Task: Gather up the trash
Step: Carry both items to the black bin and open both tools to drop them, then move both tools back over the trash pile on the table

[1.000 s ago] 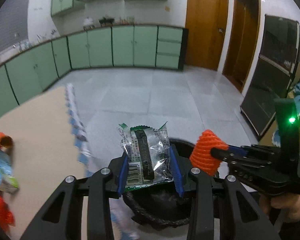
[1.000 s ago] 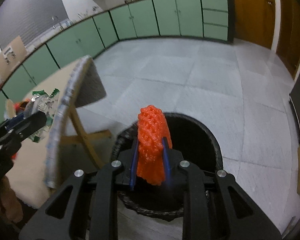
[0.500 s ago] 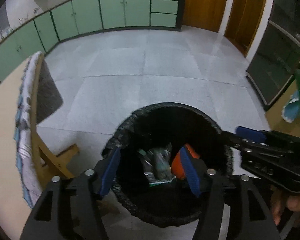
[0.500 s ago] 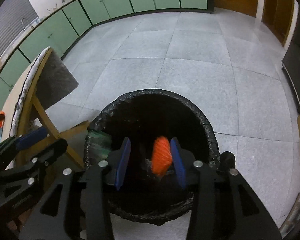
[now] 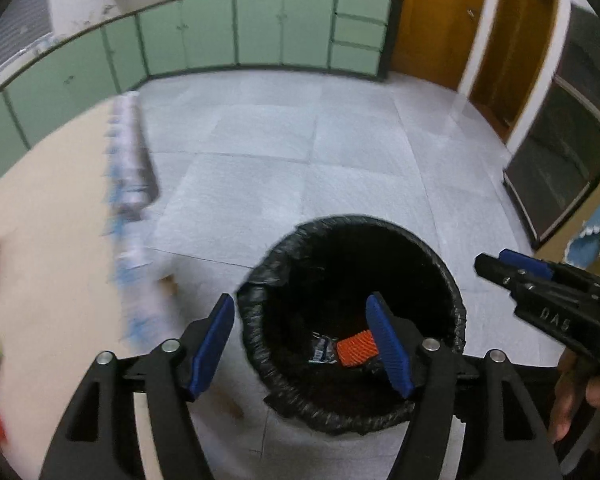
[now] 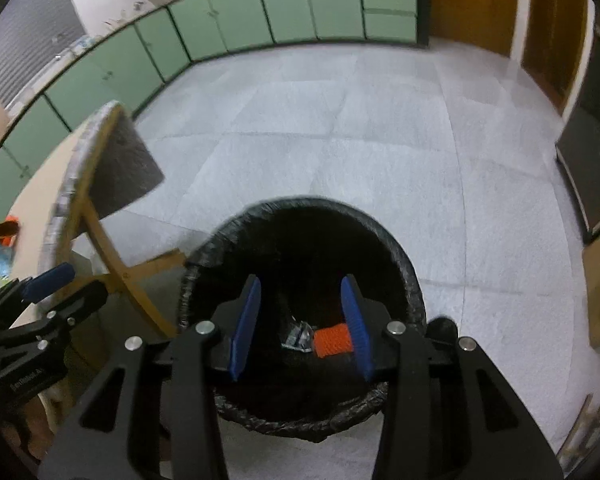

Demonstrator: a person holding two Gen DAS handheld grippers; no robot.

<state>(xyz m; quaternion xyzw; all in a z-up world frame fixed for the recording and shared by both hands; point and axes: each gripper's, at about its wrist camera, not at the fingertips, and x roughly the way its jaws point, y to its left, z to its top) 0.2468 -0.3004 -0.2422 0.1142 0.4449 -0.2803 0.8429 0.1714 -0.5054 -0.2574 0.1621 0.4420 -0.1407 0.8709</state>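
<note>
Both grippers — left [image 5: 300,344], right [image 6: 300,326] — opening, empty; below them I see the bin [image 5: 260,344] holding mesh [image 5: 355,347] and wrapper [image 5: 321,351].

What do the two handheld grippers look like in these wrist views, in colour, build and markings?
Both the left gripper and the right gripper are matte black plastic, each with two angular fingers with cut-out slots and silver round bolt heads at the joints. Ribbed blue pads line the inner faces of the fingers. Seen from the left wrist, the right gripper's side bears embossed lettering, too blurred to read.
</note>
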